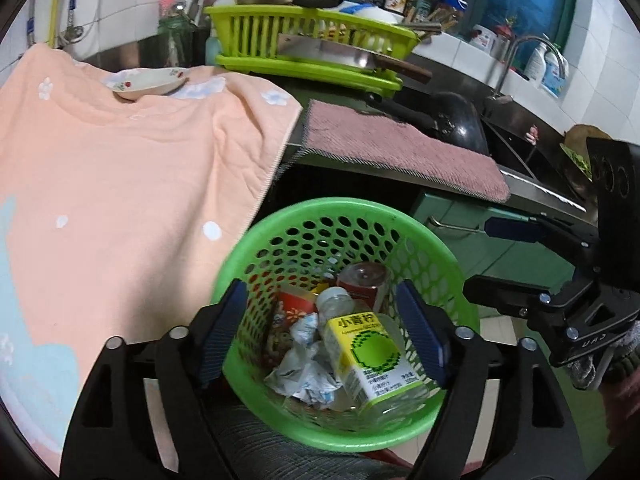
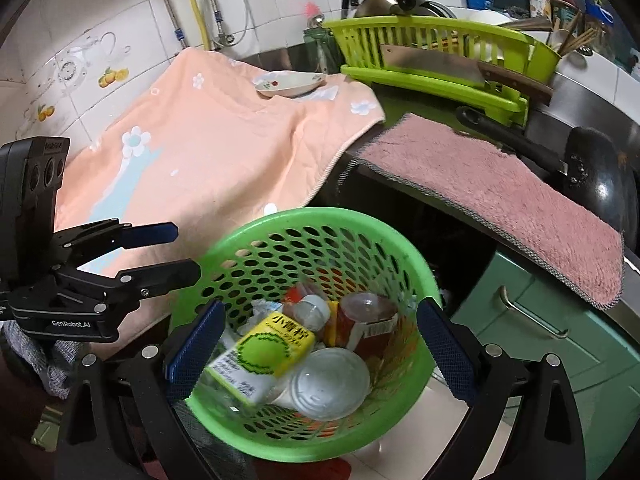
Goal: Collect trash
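- A bright green basket [image 1: 344,216] is seen below the counter edge, round, with walls pierced by rows of round holes and a smooth, unbroken rim.
- It is framed between the fingers of both grippers at once; whether any pad actually touches the rim cannot be told.
- The left gripper [image 1: 322,334] is held wide apart, blue-padded fingers either side of the basket's near part, nothing clamped between them.
- The right gripper [image 2: 320,352] is spread just as wide, the basket's near rim seen between its pads, nothing gripped there either.
- Inside the basket a yellow-labelled bottle [image 1: 370,360] is lying tilted, its label showing a green pixelated disc and printed characters, its body clear plastic.
- Crumpled white paper [image 1: 308,368] is bunched just beside the bottle, touching it.
- A clear bottle with a red label [image 2: 370,320] is lying behind, and a red and yellow wrapper [image 1: 294,306] is pressed against the basket wall.
- From the right wrist view a clear plastic cup lid [image 2: 328,376] is seen resting against the yellow-labelled bottle.
- Above the basket a peach towel with white flowers [image 1: 132,168] is spread over the counter, with a flowered dish [image 1: 150,82] on its far end.
- A pink mat [image 2: 500,200] is hung over the counter edge to the right, a black wok [image 1: 456,120] just behind it.
- A lime dish rack [image 2: 436,40] is seen at the back, a cleaver [image 2: 444,64] propped against its front.
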